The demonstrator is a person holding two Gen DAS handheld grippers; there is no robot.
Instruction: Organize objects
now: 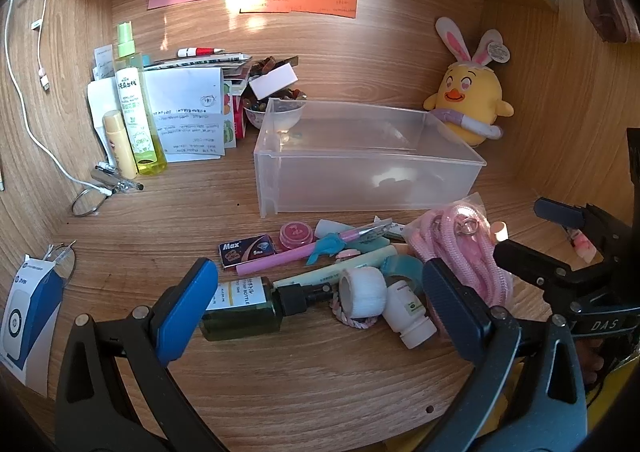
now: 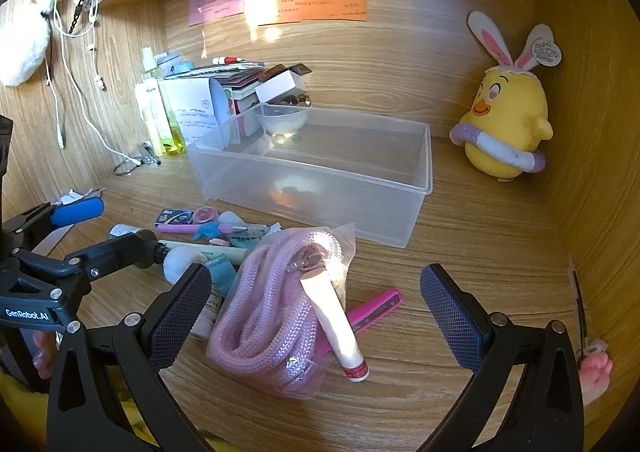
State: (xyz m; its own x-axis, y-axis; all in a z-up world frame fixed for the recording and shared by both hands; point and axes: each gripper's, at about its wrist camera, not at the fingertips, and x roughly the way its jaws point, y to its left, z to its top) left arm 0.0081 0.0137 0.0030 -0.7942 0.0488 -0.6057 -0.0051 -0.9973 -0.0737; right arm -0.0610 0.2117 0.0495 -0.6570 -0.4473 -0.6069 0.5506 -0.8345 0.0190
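A clear plastic bin [image 1: 372, 179] [image 2: 320, 187] stands mid-desk, nearly empty. In front of it lies a heap of small items: a dark green bottle [image 1: 240, 310], a white roll [image 1: 362, 292], a white pill bottle [image 1: 408, 312], a pink pen [image 1: 280, 258], a small Max box [image 1: 247, 250] and a bagged pink rope [image 1: 464, 252] [image 2: 272, 312]. A white tube [image 2: 336, 320] rests across the rope bag. My left gripper [image 1: 320, 312] is open around the green bottle and the rolls. My right gripper [image 2: 316, 312] is open, straddling the rope bag and tube.
A yellow plush chick [image 1: 468, 95] [image 2: 506, 123] sits at the back right. Bottles [image 1: 138, 111], papers and a bowl of beads [image 1: 276, 111] crowd the back left, by a white cable [image 1: 24, 107]. A blue-white box [image 1: 28, 316] lies far left. A pink clip [image 2: 376, 310] lies beside the rope.
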